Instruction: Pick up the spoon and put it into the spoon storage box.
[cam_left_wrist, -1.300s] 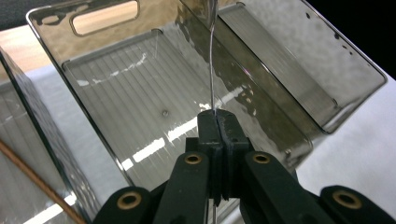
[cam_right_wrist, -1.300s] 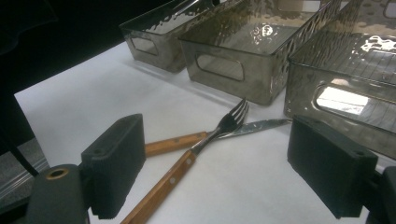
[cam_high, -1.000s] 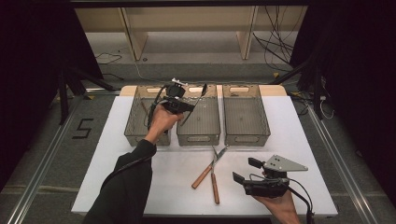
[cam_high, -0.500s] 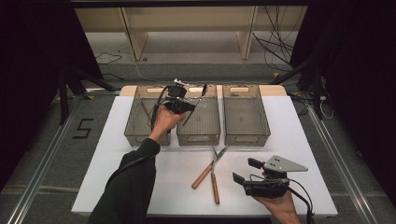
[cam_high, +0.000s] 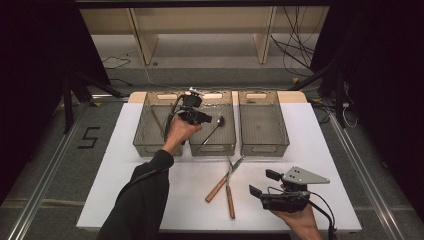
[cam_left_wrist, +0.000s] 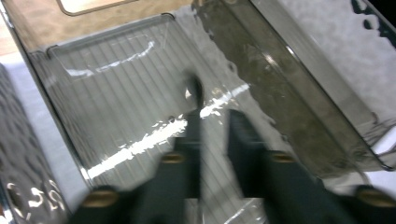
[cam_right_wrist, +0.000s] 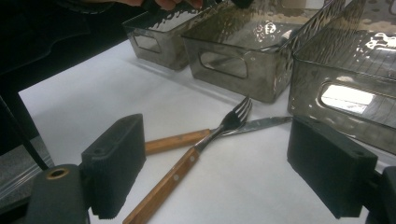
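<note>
Spoon (cam_high: 214, 129) is lying in the middle bin (cam_high: 227, 146), just below the left claw (cam_high: 206, 118), whose jaws have just been opening, gripping nothing; dark, long-handled.

A spoon (cam_high: 214, 129) lies in the middle bin (cam_high: 212, 147); fork (cam_high: 228, 181) and knife (cam_high: 223, 178) cross before it.

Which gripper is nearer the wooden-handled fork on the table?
Right. The right gripper sits just beside the fork near the table's front edge; the left gripper is farther back, over the middle bin.

Dark spoon (cam_high: 214, 129) lying diagonally in middle bin (cam_high: 212, 145), bowl toward far end.
</note>
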